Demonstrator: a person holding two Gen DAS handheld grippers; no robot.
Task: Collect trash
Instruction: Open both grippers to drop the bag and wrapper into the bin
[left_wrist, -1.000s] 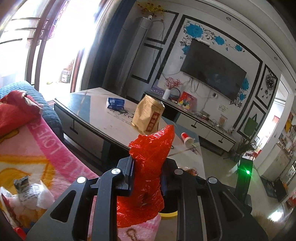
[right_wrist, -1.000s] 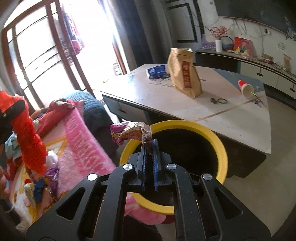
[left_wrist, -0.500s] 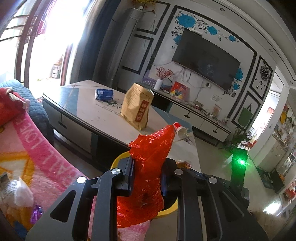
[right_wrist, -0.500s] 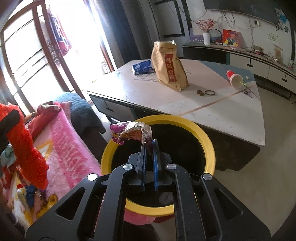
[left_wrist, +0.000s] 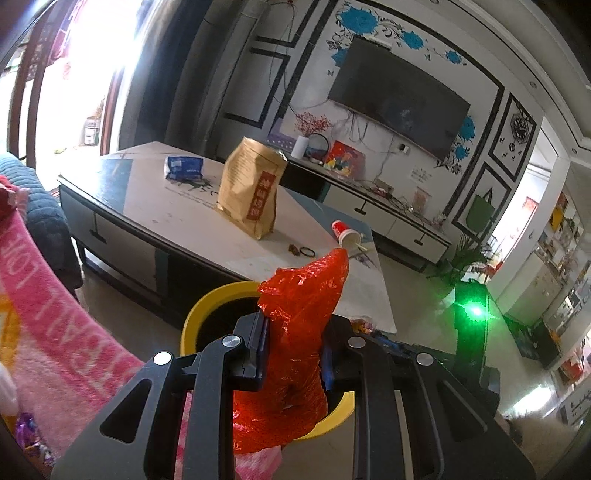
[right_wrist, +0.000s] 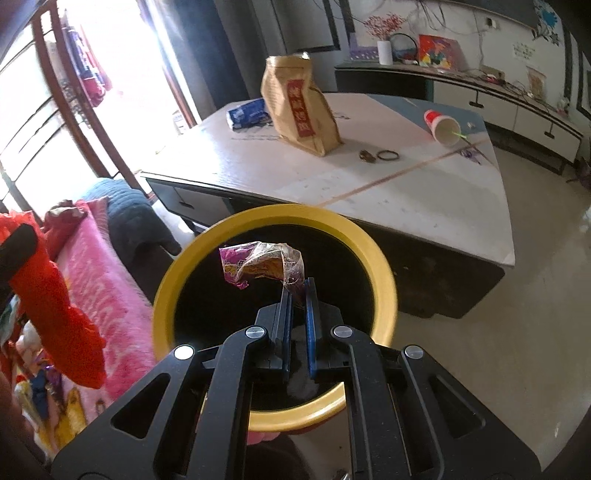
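My left gripper (left_wrist: 291, 332) is shut on a crumpled red plastic bag (left_wrist: 295, 354) that sticks up between its fingers, just over the near rim of a yellow-rimmed trash bin (left_wrist: 199, 314). In the right wrist view, my right gripper (right_wrist: 298, 291) is shut on a purple and clear snack wrapper (right_wrist: 258, 264), held above the dark mouth of the bin (right_wrist: 162, 295). The red bag (right_wrist: 55, 306) and left gripper show at the left edge of that view, beside the bin.
A low coffee table (right_wrist: 388, 192) stands behind the bin, with a brown paper bag (right_wrist: 299, 107), a blue packet (right_wrist: 247, 112), a tipped red cup (right_wrist: 441, 125) and a ring (right_wrist: 388, 156). A pink blanket (right_wrist: 99, 288) with more wrappers lies left. A TV cabinet (left_wrist: 388, 218) is at the back.
Both grippers have come lower and closer to the bin with their trash still held. The bin rim now shows under the red bag, and the wrapper hangs over the bin's mouth.
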